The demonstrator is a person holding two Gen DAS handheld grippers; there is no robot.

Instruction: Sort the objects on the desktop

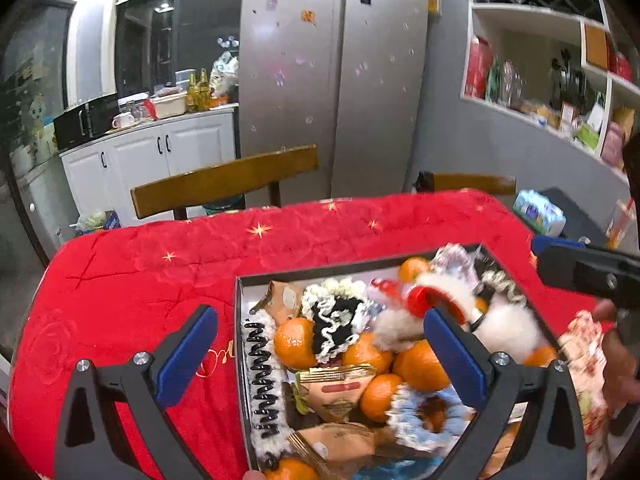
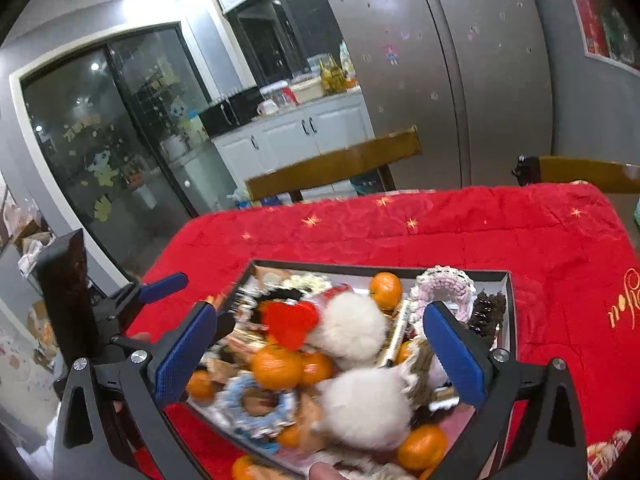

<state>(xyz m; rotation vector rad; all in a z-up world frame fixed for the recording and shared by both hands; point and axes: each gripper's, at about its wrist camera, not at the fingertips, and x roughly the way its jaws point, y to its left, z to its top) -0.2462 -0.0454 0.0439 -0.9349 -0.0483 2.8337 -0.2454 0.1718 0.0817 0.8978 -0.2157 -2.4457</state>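
A shallow dark-rimmed box [image 1: 239,340] [image 2: 513,320] sits on the red tablecloth, crammed with mixed things. In it are several oranges [image 1: 295,342] [image 2: 277,366], a black hair claw [image 1: 262,380], a blue scrunchie [image 1: 428,416] [image 2: 256,404], snack packets [image 1: 340,390], white fluffy pompoms [image 2: 360,404], a red heart [image 2: 290,322] and a pink scrunchie [image 2: 440,292]. My left gripper [image 1: 320,356] hangs open above the box's left part, nothing between its pads. My right gripper [image 2: 320,352] is open too, over the box's middle, and holds nothing.
The red quilted tablecloth [image 1: 160,280] [image 2: 560,264] stretches left of and beyond the box. Two wooden chairs [image 1: 224,184] [image 2: 332,164] stand at the far edge, a fridge behind them. A tissue pack [image 1: 538,212] lies at the right. A thumb [image 2: 324,472] shows at the bottom edge.
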